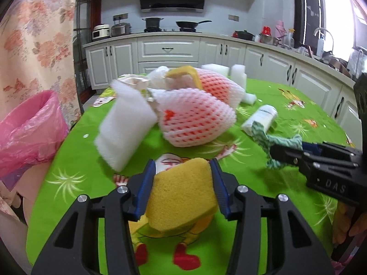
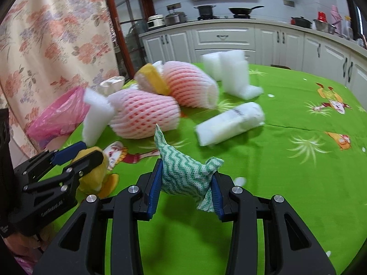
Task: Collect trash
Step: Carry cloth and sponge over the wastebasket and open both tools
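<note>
A yellow sponge (image 1: 181, 194) is pinched between the blue pads of my left gripper (image 1: 182, 163), which is shut on it just above the green tablecloth (image 1: 286, 210). In the right wrist view that same gripper (image 2: 91, 150) comes in from the left with the sponge (image 2: 94, 178) in it. My right gripper (image 2: 187, 170) is shut on a crumpled green-and-white wavy cloth (image 2: 181, 160). It also shows at the right of the left wrist view (image 1: 274, 152), the cloth (image 1: 263, 137) sticking out of its tip.
A bin lined with a pink bag (image 1: 29, 128) stands off the table's left edge. Ahead lie pink-and-white foam fruit nets (image 1: 195, 119), white foam blocks (image 1: 126, 128), another yellow sponge (image 1: 183, 73) and a white packet (image 1: 261, 116). Kitchen cabinets line the back.
</note>
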